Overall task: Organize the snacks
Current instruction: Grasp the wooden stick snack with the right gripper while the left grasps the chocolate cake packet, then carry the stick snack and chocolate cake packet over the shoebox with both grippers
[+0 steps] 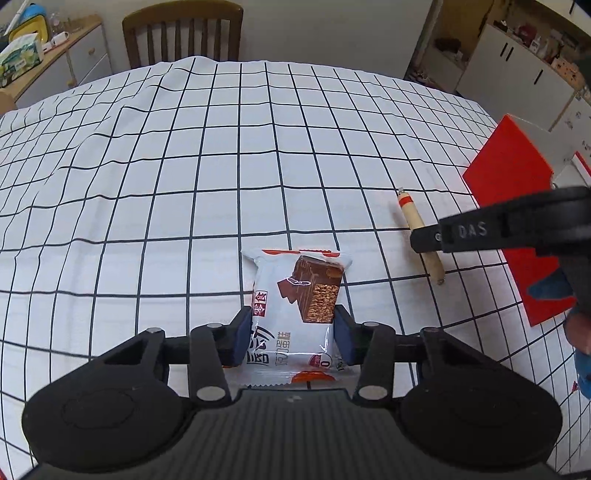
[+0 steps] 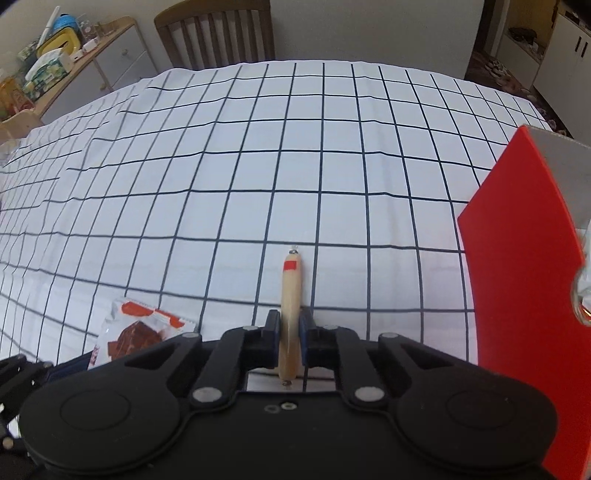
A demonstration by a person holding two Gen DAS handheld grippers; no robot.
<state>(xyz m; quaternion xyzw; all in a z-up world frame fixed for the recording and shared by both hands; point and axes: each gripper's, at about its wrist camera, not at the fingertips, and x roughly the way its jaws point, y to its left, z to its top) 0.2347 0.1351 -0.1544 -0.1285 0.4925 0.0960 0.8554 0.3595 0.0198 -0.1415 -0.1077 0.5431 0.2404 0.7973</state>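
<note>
A white packet of chocolate cake (image 1: 295, 306) lies on the checked tablecloth (image 1: 184, 166). My left gripper (image 1: 293, 328) has its blue pads pressed on the packet's two long sides. To its right a thin beige sausage stick (image 1: 413, 221) with a red band lies on the cloth, and one of the right gripper's fingers (image 1: 465, 230) crosses it. In the right wrist view my right gripper (image 2: 290, 328) is shut on the sausage stick (image 2: 290, 291), which points away from me. The cake packet (image 2: 136, 332) shows at lower left, partly hidden by the gripper body.
A red box (image 1: 509, 177) (image 2: 517, 277) with pale inner walls stands at the table's right edge, close to the sausage. A wooden chair (image 1: 183, 33) sits behind the table's far side. A cluttered sideboard (image 1: 55, 55) is at the far left and white cabinets (image 1: 517, 62) at the far right.
</note>
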